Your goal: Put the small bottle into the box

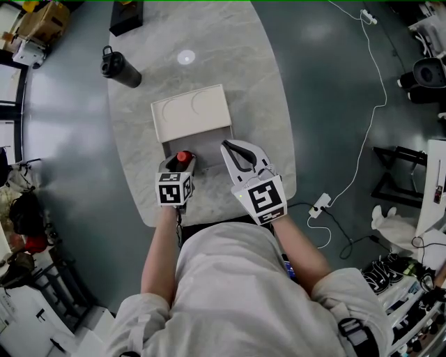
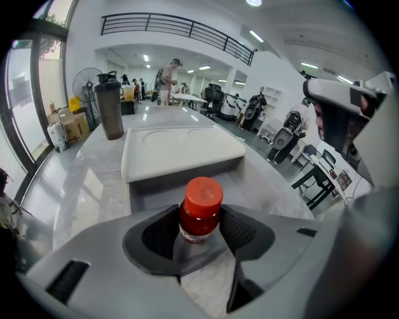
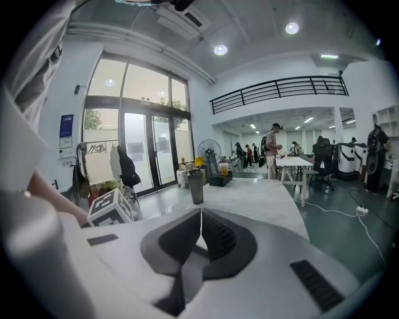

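A small bottle with a red cap (image 2: 201,209) stands upright between the jaws of my left gripper (image 2: 199,227), which is shut on it; from the head view the bottle (image 1: 183,157) shows at the gripper's (image 1: 180,167) tip, right at the near edge of the box. The box (image 1: 198,143) is grey, and its cream lid (image 1: 191,112) stands open at the back. In the left gripper view the box (image 2: 187,177) is just beyond the bottle. My right gripper (image 1: 233,153) is shut on nothing and hovers by the box's right side; its jaws (image 3: 201,227) meet with nothing in them.
A dark shaker bottle (image 1: 120,68) stands at the far left of the marble table (image 1: 265,90). A black object (image 1: 127,17) lies at the table's far edge. A white cable (image 1: 369,118) and a power strip (image 1: 321,205) lie on the floor to the right.
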`<state>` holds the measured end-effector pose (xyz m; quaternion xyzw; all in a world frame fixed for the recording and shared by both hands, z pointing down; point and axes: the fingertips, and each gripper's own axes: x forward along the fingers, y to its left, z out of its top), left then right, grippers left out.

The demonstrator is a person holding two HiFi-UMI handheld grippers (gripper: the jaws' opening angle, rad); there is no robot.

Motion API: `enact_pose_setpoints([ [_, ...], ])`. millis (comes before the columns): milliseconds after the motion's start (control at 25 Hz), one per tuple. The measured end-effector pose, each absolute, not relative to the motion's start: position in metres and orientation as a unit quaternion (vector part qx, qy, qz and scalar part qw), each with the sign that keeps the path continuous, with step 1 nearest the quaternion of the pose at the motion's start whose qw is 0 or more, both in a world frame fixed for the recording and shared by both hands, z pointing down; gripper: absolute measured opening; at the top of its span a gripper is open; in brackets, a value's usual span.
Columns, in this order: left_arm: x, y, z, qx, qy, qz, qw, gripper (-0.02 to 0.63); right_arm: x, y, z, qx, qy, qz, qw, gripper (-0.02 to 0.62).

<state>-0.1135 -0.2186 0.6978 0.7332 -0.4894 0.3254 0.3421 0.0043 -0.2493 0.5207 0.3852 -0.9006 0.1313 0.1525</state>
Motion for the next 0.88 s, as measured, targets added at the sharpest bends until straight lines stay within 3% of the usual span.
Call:
enact_pose_setpoints([
  [880, -0.119, -0.187, 0.655, 0.747, -0.493, 0.289, 0.339, 0.227, 0.006, -0.218, 0.504, 0.367, -0.912, 0.111, 0.145, 0.026],
])
